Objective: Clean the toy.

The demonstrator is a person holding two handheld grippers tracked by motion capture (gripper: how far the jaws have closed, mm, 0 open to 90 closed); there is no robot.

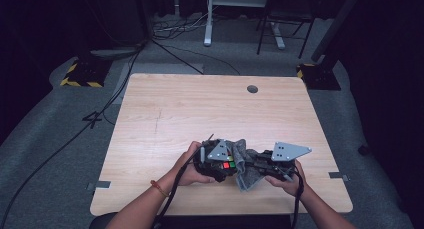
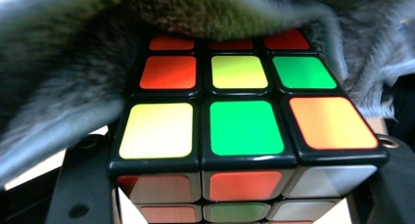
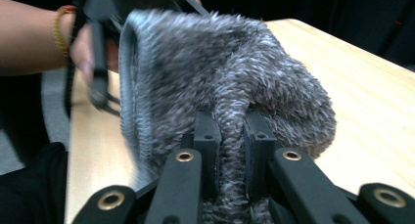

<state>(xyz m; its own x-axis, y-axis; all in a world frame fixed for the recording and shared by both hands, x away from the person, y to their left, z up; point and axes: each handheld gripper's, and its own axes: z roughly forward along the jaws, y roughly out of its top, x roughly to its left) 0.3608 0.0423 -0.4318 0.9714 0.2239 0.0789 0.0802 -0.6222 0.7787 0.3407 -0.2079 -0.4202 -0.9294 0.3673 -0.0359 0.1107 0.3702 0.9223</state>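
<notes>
Counted, left to right across the high view: one left hand [image 1: 192, 170], one left gripper [image 1: 216, 165], one puzzle cube [image 1: 227, 163], one grey fuzzy cloth [image 1: 246, 164], one right gripper [image 1: 260, 162], one right hand [image 1: 286, 181]. Two grey three-cornered plates on top of the grippers, one apiece.

Left gripper clamped on the cube, seen close up in the left gripper view as cube [image 2: 244, 131], black-framed, red, yellow, green and orange stickers on top (white and red on the near face), black jaws hugging both sides. Cloth [image 2: 58, 87] draped over the far edge of the cube, touching it.

Right gripper [image 3: 230, 141] pinched tight on a fold of the cloth [image 3: 220, 72], jaws close together with the pile squeezed between.

All bunched at the near middle of one light wooden table [image 1: 200, 104], bare elsewhere save one round hole [image 1: 252, 89] near the far edge. Beyond: grey carpet [image 1: 45, 129], black cables [image 1: 75, 134] trailing across it, two yellow-and-black striped stand bases [image 1: 82, 76], dark curtains around.
</notes>
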